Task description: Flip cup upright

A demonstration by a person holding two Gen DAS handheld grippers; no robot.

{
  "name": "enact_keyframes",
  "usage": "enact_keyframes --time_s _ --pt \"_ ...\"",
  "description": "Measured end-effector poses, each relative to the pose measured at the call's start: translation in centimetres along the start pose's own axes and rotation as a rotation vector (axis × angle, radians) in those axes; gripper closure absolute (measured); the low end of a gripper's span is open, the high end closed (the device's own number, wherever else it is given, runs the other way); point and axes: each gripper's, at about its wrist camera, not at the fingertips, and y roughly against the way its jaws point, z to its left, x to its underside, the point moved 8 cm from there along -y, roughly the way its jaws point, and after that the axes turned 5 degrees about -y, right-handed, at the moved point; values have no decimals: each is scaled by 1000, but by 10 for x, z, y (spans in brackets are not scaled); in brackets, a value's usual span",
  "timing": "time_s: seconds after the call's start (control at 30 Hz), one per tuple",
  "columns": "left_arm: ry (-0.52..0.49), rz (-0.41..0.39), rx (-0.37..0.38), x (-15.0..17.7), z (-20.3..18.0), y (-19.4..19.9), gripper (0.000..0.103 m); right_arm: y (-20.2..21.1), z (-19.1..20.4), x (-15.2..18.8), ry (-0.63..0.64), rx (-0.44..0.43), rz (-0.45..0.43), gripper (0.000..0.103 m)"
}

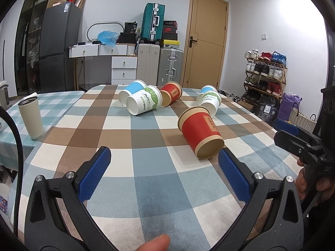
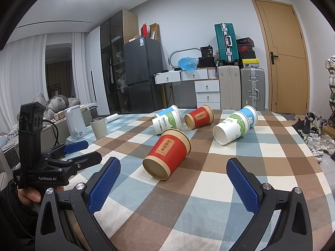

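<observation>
Several paper cups lie on their sides on the checked tablecloth (image 1: pixel 146 167). The nearest is a red cup (image 1: pixel 200 132), its base toward me; it also shows in the right wrist view (image 2: pixel 168 153). Behind it lie a green-and-white cup (image 1: pixel 144 102), a blue cup (image 1: pixel 133 90), a second red cup (image 1: pixel 171 93) and another white and blue pair (image 1: pixel 209 100). My left gripper (image 1: pixel 164 161) is open and empty, just short of the near red cup. My right gripper (image 2: pixel 173 171) is open and empty, also just short of that cup.
A tall beige tumbler (image 1: pixel 31 117) stands upright at the table's left edge. A white kettle (image 2: pixel 75 122) stands beyond it in the right wrist view. Suitcases, drawers and a fridge line the far wall. A shoe rack (image 1: pixel 264 73) stands to the right.
</observation>
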Motion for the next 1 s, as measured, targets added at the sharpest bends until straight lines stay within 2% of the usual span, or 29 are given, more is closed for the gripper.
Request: enact_keyframes --time_s 1.0 --pt "-7 7 -25 -1 -3 -1 1 -1 -6 -1 -10 9 9 0"
